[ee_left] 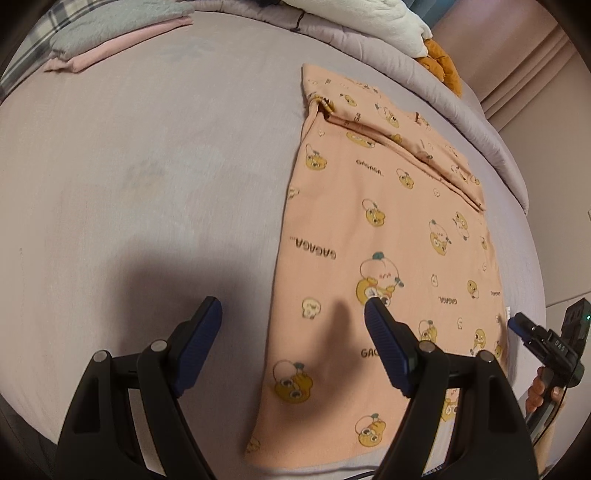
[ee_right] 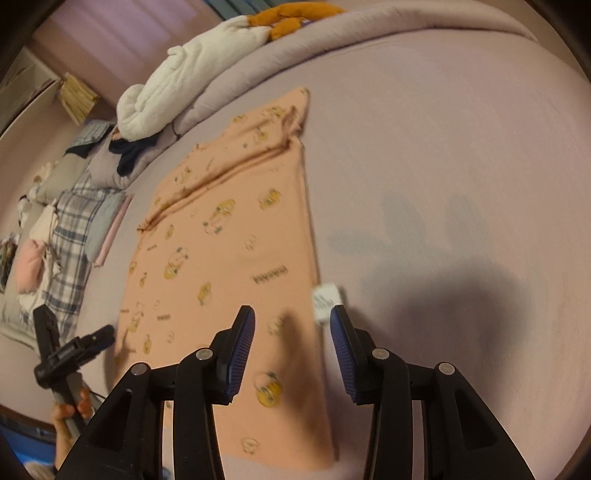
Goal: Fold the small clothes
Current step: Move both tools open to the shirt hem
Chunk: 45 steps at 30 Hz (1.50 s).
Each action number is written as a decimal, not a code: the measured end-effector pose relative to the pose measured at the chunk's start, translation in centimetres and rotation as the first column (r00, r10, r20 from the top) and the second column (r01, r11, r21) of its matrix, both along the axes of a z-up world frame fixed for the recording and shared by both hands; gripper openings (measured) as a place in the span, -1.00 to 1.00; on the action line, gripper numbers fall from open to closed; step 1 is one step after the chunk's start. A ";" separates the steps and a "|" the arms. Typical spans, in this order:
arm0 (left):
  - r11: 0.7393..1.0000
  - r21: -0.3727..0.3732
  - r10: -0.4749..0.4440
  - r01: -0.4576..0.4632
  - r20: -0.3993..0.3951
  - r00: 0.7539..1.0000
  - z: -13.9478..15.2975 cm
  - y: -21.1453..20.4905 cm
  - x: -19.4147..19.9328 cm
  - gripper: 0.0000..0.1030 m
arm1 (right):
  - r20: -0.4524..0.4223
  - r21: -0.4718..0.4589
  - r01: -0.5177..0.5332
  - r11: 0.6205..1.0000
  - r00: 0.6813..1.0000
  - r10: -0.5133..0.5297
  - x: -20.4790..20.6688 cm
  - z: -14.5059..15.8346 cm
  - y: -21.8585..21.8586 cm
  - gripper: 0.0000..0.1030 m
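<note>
A small peach shirt printed with yellow cartoon figures lies flat on the lilac bed sheet, its sleeves folded in. My left gripper is open and empty, straddling the shirt's left edge near the hem. In the right wrist view the shirt lies left of centre, with a white care label sticking out at its right edge. My right gripper is open and empty above that edge, next to the label. Each gripper shows in the other's view, the right one and the left one.
Folded grey and pink clothes lie at the far left of the bed. A rolled lilac quilt, a white plush and an orange toy lie along the far side. Plaid bedding and more clothes lie left.
</note>
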<state>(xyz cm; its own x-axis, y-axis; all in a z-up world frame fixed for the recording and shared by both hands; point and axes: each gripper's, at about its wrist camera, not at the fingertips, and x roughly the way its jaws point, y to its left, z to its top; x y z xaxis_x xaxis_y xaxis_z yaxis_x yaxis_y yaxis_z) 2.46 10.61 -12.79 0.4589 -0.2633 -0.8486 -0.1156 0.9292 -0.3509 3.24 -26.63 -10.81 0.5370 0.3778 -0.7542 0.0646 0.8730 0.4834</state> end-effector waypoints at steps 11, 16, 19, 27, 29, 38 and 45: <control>1.000 -0.005 -0.005 0.005 0.009 1.000 -0.4 -0.6 -1.2 0.54 | -0.035 0.058 -0.036 0.998 0.999 0.038 -1.2 -1.4 -0.3 -0.18; 0.999 -0.031 -0.003 0.004 0.012 1.000 -0.6 -0.5 -0.9 0.54 | -0.029 0.064 -0.041 0.997 0.999 0.043 -1.1 -1.8 -0.2 -0.17; 0.999 -0.041 -0.010 0.011 0.022 1.000 -0.5 -0.7 -0.3 0.54 | -0.018 0.075 -0.045 0.996 0.999 0.046 -0.6 -1.8 0.0 -0.17; 0.999 -0.034 -0.026 0.027 0.033 0.999 -0.6 -1.4 1.4 0.54 | 0.001 0.125 -0.049 0.991 0.999 0.049 1.8 -2.2 0.7 -0.17; 0.999 -0.032 -0.030 0.032 0.034 0.999 -0.6 -1.5 1.7 0.54 | 0.004 0.144 -0.049 0.988 0.999 0.048 2.2 -2.3 0.6 -0.17; 0.992 -0.101 -0.070 0.073 0.041 0.997 -0.6 -1.8 0.5 0.52 | 0.006 0.236 -0.044 0.971 0.999 0.044 1.5 -2.8 -0.4 -0.17; 0.985 -0.150 -0.082 0.086 0.030 0.996 -0.7 -1.6 -1.5 0.49 | -0.007 0.276 -0.086 0.957 0.996 0.091 -0.5 -3.2 -0.7 -0.17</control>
<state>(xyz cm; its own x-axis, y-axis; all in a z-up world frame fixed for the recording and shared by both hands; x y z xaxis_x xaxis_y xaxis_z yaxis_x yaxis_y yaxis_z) 0.98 9.05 -13.53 0.4491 -0.4264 -0.7852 -0.0294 0.8713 -0.4900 2.78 -27.32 -13.99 0.4782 0.6172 -0.6247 0.0052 0.7094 0.7048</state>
